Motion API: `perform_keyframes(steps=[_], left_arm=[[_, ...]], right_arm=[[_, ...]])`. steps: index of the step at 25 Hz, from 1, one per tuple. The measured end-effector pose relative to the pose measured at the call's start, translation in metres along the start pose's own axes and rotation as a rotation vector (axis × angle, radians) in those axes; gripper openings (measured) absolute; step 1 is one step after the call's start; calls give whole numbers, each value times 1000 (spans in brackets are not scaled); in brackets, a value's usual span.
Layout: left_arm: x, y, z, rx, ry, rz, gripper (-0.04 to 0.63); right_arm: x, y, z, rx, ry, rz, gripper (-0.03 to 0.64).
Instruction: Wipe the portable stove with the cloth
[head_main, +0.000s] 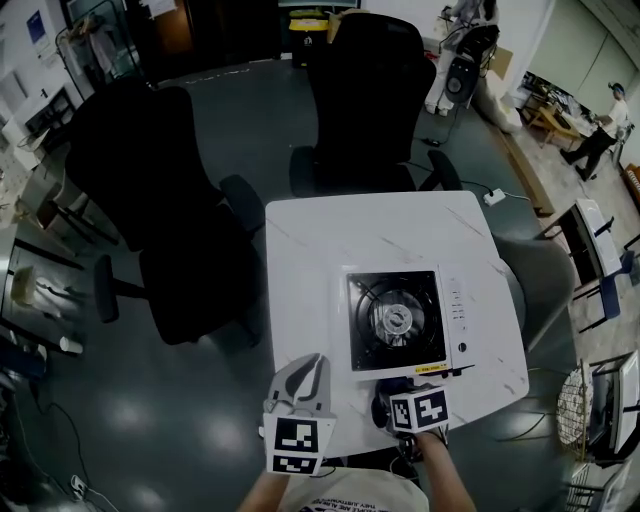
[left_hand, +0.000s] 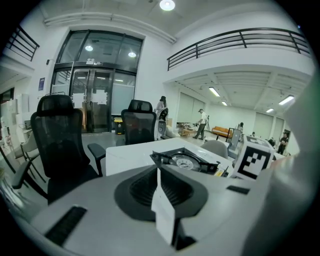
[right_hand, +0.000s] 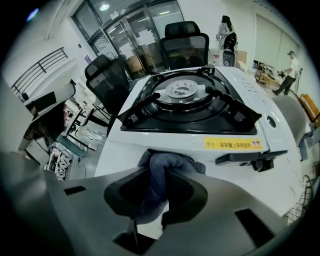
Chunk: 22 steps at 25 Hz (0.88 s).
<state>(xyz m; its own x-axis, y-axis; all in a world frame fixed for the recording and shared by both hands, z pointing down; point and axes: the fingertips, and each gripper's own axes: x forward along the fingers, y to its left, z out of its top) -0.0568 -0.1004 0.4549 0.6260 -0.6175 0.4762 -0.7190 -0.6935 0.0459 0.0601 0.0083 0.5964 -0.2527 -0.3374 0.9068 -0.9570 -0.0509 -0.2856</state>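
right gripper view: portable stove (right_hand: 192, 141) lies straight ahead of the gripped cloth (right_hand: 161, 172)
stove sits on the white table (head_main: 330, 250) toward its near right corner, yellow label (right_hand: 232, 144) side facing the right gripper (right_hand: 160, 196), whose jaws pinch the cloth just beside that edge; the wipe likely goes forward and up. left gripper (left_hand: 162, 200), jaws together on nothing, hangs off to the stove's left, the farther of the two

Your portable stove (head_main: 405, 320) sits flat on the white tabletop (head_main: 330, 240), close to the edge nearest you. It has a white casing, a black burner well, a silver burner ring at the centre and a yellow label on its front wall. The blue-grey cloth (right_hand: 167, 162) is bunched up, pinched in your right hand-held gripper (right_hand: 161, 182) just before that front wall.
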Motion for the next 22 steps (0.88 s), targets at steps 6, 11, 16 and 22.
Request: perform_keyframes(steps=[6, 11, 16, 22], left_arm=[[-4, 11, -2, -11, -4, 21, 31], [-11, 22, -6, -25, -2, 37, 31], [-18, 33, -11, -39, -2, 59, 31], [-27, 47, -19, -60, -2, 90, 31]], right_arm=[[9, 22, 3, -39, 17, 34, 89], [15, 45, 6, -73, 34, 71, 89], [21, 68, 8, -108, 48, 104, 89], [28, 86, 11, -150, 64, 127, 89]])
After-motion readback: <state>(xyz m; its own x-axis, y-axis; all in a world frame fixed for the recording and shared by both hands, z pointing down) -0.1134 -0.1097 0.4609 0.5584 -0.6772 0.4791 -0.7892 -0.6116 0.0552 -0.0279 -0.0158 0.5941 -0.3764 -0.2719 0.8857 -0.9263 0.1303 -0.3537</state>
